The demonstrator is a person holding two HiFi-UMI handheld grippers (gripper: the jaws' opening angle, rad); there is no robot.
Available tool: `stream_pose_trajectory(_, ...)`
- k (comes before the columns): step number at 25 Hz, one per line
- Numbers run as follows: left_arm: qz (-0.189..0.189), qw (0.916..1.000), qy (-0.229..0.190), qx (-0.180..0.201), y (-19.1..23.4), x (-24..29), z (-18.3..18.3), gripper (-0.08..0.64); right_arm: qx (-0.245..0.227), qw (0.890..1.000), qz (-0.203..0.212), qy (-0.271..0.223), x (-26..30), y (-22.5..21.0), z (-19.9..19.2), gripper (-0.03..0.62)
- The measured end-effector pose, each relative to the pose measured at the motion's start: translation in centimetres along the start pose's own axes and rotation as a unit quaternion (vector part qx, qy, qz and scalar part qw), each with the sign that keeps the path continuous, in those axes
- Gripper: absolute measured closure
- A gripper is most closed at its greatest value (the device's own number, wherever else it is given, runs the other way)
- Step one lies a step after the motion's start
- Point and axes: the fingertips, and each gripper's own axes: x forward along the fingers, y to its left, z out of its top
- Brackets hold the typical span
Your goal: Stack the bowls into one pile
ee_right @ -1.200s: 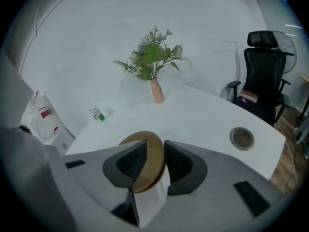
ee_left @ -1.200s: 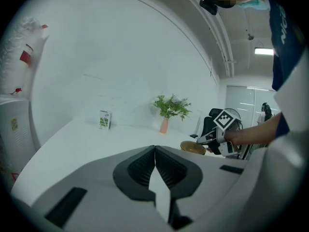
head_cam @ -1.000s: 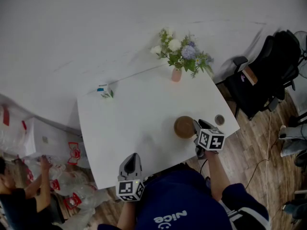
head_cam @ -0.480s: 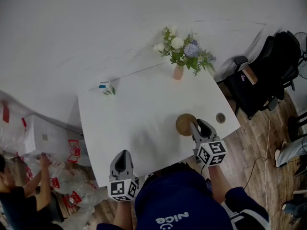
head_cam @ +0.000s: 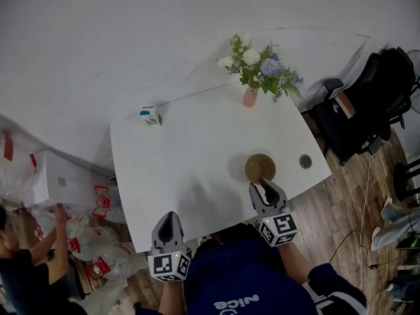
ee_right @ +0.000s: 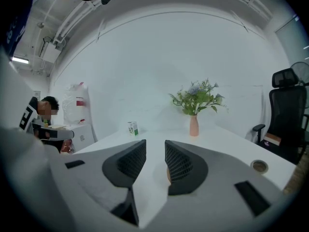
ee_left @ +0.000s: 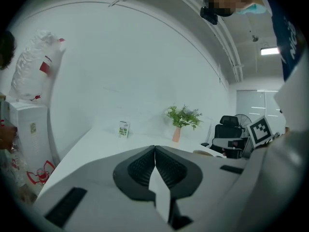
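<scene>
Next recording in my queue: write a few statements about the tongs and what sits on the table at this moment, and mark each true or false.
1. The left tongs are shut with nothing between them. True.
2. The right tongs are clamped on the brown bowl. False: they are open, at the bowl's near side.
3. The vase of flowers stands near the far edge of the table. True.
4. The small carton lies right beside the bowl. False: it stands at the far left corner, well away from the bowl.
</scene>
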Motion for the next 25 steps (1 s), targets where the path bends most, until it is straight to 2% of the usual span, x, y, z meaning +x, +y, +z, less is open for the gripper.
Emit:
stream_pose_trajectory(5,0.003,1.0000,0.001,0.002,0.5,-0.4,0.1,0.543,-0.011,1.000,0.007,0.008,0.2,1.0,-0.4,0.464)
stream_pose_trajectory(9,0.015,0.9998,-0.001,-0.010,1.4,-0.7,0.1,0.543,-0.029,0.999,0.005,0.024,0.0,1.8,-0.9,0.539)
stream_pose_trajectory(13,0.013,0.9999,-0.002,-0.006,1.6,-0.8,0.4,0.543,-0.038,0.998,0.013,0.042,-0.1,2.1,-1.2,0.566)
stream_pose_trajectory(18,0.013,0.9999,-0.007,-0.004,1.7,-1.1,0.4,0.543,-0.041,0.996,0.042,0.062,-0.2,3.3,-1.7,0.571)
stream_pose_trajectory(25,0.018,0.9998,-0.012,-0.002,2.0,-1.8,0.6,0.542,-0.052,0.996,0.035,0.058,-0.6,3.2,-1.7,0.571)
